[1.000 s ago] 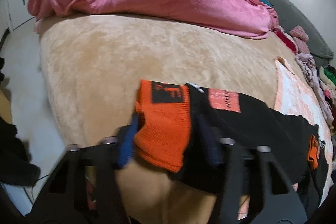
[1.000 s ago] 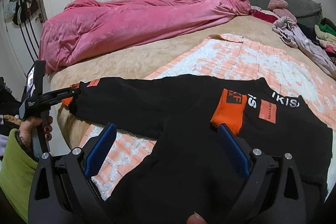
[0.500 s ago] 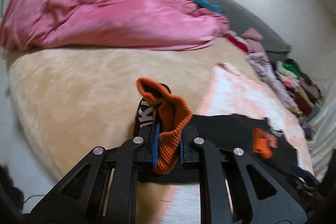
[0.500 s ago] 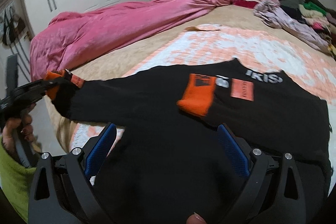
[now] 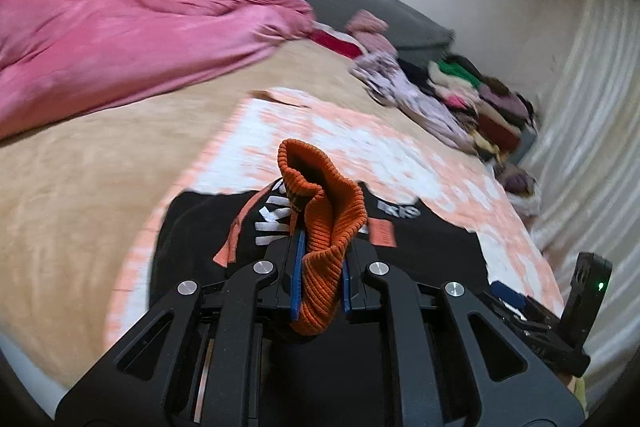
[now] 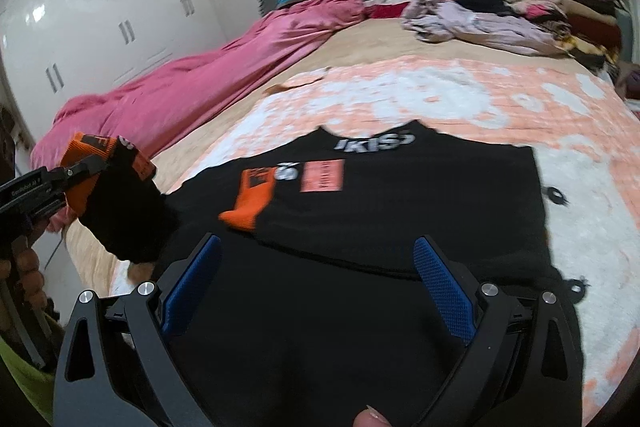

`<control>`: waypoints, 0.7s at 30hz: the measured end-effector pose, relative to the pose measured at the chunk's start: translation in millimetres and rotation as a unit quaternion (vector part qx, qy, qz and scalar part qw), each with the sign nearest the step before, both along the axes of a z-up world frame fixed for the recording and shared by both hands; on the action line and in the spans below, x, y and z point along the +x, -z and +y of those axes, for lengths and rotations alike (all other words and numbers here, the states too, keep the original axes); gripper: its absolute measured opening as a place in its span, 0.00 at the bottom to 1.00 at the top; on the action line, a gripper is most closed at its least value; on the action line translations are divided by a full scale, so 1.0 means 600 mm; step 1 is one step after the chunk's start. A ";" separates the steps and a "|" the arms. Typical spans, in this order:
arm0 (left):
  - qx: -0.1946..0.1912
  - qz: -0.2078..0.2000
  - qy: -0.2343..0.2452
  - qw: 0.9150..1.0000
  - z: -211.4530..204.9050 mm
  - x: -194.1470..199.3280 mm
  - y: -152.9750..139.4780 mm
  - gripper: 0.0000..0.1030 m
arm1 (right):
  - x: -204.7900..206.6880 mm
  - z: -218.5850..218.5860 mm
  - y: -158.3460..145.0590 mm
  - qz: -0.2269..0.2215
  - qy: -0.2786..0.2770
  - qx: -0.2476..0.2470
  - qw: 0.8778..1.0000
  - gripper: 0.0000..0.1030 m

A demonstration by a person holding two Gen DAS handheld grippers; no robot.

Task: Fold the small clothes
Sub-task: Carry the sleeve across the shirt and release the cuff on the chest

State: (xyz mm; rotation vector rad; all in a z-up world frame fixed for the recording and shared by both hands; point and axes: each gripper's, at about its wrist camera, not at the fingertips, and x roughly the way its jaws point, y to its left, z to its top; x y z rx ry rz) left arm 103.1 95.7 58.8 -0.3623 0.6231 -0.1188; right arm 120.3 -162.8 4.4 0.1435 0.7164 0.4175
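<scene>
Patterned bedspread [image 6: 460, 95] under black sweater [image 6: 400, 211] — left gripper [image 5: 320, 275] clamps orange cuff [image 5: 324, 227], right gripper [image 6: 316, 291] gapes empty — lay sleeve flat across chest.

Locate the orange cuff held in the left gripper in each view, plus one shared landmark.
Left wrist: the cuff sits at centre, pinched in the left gripper.
Right wrist: the cuff is at the far left edge, raised off the bed.
Shared landmark: the pink duvet.
</scene>
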 end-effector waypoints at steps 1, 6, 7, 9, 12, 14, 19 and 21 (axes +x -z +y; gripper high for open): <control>0.004 0.005 0.012 1.000 -0.024 0.012 0.002 0.07 | 0.000 -0.011 0.000 0.000 0.006 0.003 1.000 0.93; 0.005 0.031 0.054 0.998 -0.091 0.052 0.031 0.07 | 0.001 -0.074 0.001 0.001 0.040 0.018 0.999 0.93; 0.006 0.037 0.061 0.997 -0.103 0.060 0.039 0.07 | 0.001 -0.088 0.002 0.001 0.048 0.020 0.999 0.93; 0.009 0.049 0.075 0.996 -0.127 0.070 0.055 0.07 | 0.000 -0.111 0.005 0.002 0.063 0.024 0.998 0.93; 0.023 0.060 0.093 0.994 -0.165 0.081 0.078 0.07 | 0.002 -0.136 0.010 0.006 0.077 0.030 0.997 0.93; 0.027 0.064 0.103 0.992 -0.185 0.088 0.091 0.09 | 0.003 -0.152 0.016 0.010 0.086 0.035 0.996 0.93; 0.012 0.072 0.147 0.986 -0.218 0.093 0.117 0.18 | 0.006 -0.169 0.024 0.016 0.098 0.040 0.994 0.93; -0.003 0.072 0.164 0.984 -0.222 0.092 0.120 0.20 | 0.009 -0.168 0.027 0.018 0.100 0.040 0.994 0.93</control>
